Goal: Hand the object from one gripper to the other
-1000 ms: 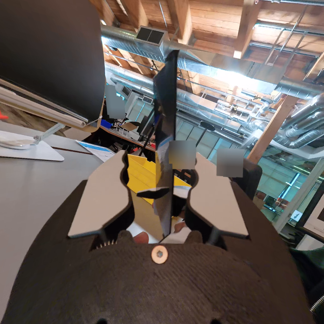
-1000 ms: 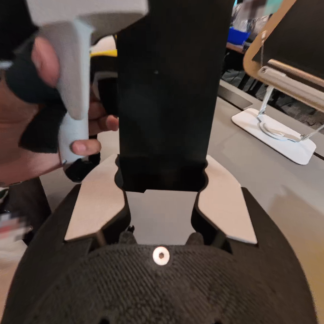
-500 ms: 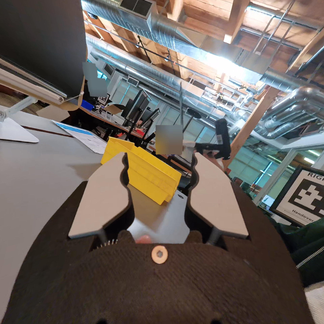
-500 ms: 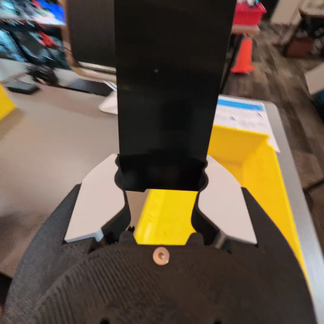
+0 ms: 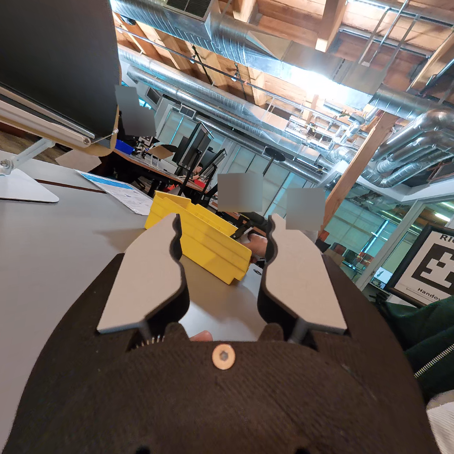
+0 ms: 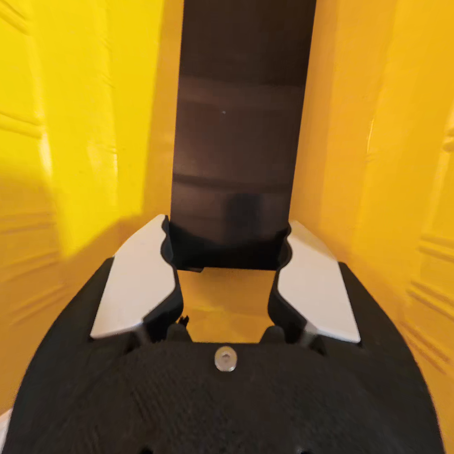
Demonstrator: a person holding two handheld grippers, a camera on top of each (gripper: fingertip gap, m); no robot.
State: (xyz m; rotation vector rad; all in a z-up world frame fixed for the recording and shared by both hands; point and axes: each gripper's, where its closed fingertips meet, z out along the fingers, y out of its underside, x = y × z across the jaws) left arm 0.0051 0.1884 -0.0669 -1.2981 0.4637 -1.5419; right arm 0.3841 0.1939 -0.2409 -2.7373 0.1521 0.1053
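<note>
The object is a flat black slab (image 6: 235, 122). My right gripper (image 6: 228, 221) is shut on its near end, one finger on each side edge. It holds the slab down inside the yellow bin (image 6: 73, 122), whose walls fill the right wrist view. My left gripper (image 5: 224, 217) is open and empty above the grey table (image 5: 61, 245). The yellow bin (image 5: 208, 243) stands just beyond its fingertips. A hand (image 5: 256, 243) on the other gripper shows behind the bin's right end. The slab does not show in the left wrist view.
A dark monitor (image 5: 49, 61) on a white stand (image 5: 22, 189) is at the left. A printed sheet (image 5: 118, 194) lies behind the bin. A black-and-white marker board (image 5: 432, 265) and a green sleeve (image 5: 422, 326) are at the right. Spacing between my two grippers at the tips: around 40 cm.
My right gripper carried the black slab away from my left gripper, across the table and down into the yellow bin. My left gripper stayed open and empty.
</note>
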